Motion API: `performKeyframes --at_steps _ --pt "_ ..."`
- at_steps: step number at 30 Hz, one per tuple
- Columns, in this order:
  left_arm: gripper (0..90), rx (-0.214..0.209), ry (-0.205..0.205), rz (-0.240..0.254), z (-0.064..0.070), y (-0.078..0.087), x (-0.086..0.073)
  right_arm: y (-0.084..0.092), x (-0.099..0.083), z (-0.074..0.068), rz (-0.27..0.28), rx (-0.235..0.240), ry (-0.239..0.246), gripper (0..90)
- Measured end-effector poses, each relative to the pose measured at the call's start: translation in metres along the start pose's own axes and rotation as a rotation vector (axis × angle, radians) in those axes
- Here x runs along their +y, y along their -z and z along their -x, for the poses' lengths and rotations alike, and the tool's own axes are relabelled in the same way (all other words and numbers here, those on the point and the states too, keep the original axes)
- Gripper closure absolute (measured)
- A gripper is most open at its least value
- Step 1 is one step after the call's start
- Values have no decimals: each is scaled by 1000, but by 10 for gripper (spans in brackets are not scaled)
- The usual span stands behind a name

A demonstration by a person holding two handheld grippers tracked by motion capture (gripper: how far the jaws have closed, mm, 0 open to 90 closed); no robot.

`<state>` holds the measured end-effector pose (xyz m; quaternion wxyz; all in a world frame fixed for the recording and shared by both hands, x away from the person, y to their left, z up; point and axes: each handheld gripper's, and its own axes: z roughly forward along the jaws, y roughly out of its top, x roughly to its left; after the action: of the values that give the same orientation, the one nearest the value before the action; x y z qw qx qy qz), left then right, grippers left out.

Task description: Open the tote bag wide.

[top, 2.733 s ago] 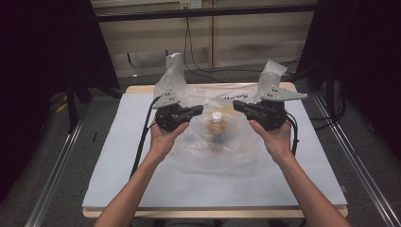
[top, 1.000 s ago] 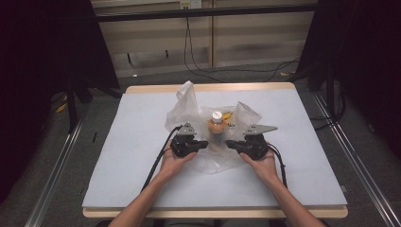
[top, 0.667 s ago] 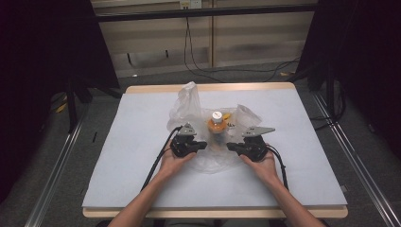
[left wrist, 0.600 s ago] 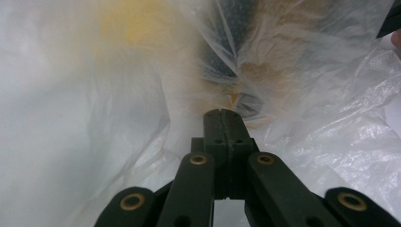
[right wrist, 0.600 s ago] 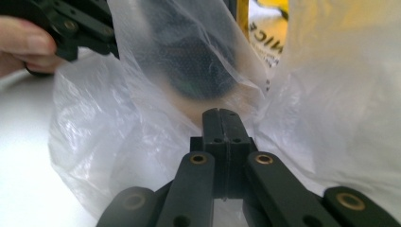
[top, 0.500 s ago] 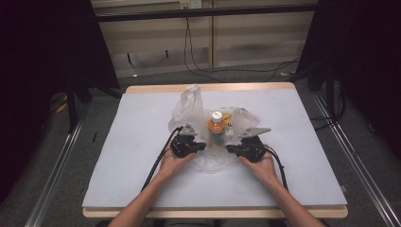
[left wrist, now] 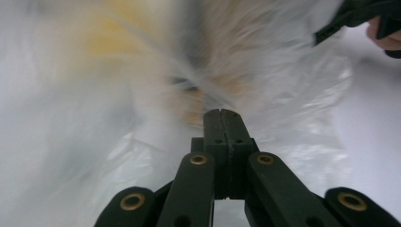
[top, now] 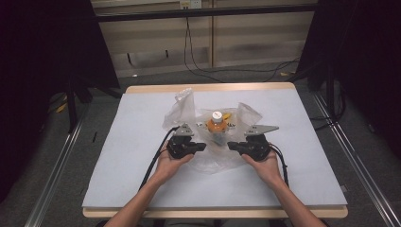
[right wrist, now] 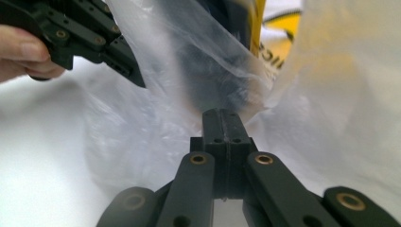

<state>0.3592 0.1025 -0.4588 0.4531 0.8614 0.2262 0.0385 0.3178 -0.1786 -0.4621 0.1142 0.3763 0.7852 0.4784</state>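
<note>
A clear plastic bag (top: pixel 208 158) lies crumpled in the middle of the white table (top: pixel 118 156). Inside it stands an orange bottle (top: pixel 217 125) with a white cap, beside something yellow. My left gripper (top: pixel 203 147) is low at the bag's left side and my right gripper (top: pixel 230 145) at its right side, tips facing each other. In the left gripper view the jaws are pressed together at the left gripper (left wrist: pixel 221 112) tip with plastic film (left wrist: pixel 293 142) running off it. The right gripper (right wrist: pixel 221 113) is shut the same way on bag film (right wrist: pixel 156 118).
The table's wooden far edge (top: pixel 213 87) lies behind the bag. Cables trail from both grippers toward the person's forearms (top: pixel 156 189). Bare white table surface surrounds the bag. Metal rails (top: pixel 52 184) run along the floor on both sides of the table.
Both grippers have come down from holding the bag stretched up and moved nearer the person. The bag has slumped onto the table and its upper flaps have sagged.
</note>
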Motion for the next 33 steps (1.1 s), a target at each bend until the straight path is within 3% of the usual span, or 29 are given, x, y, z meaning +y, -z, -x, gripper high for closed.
performKeyframes --at_steps 4,5,7,12,15,16,26,28,33 --pt "900 -27 -30 32 9 13 3 13 6 -4 40 5 0 900" --pt "900 -23 -13 43 12 16 3 17 7 -5 47 9 5 900" --pt "900 -27 -42 60 13 23 5 26 10 -7 68 13 7 900" --pt "900 -39 -37 115 19 34 13 48 18 -9 115 17 22 900" --pt "900 -39 -65 121 22 41 19 58 24 -12 136 16 42 900" --pt "900 -44 -58 140 24 43 21 62 26 -12 144 17 43 900" --pt "900 -34 -104 180 32 58 57 91 59 -14 184 14 87 900" --pt "900 -40 -130 182 33 62 65 96 67 -13 185 5 103 900" --pt "900 -34 -141 229 34 69 81 104 86 -12 192 -1 123 900"
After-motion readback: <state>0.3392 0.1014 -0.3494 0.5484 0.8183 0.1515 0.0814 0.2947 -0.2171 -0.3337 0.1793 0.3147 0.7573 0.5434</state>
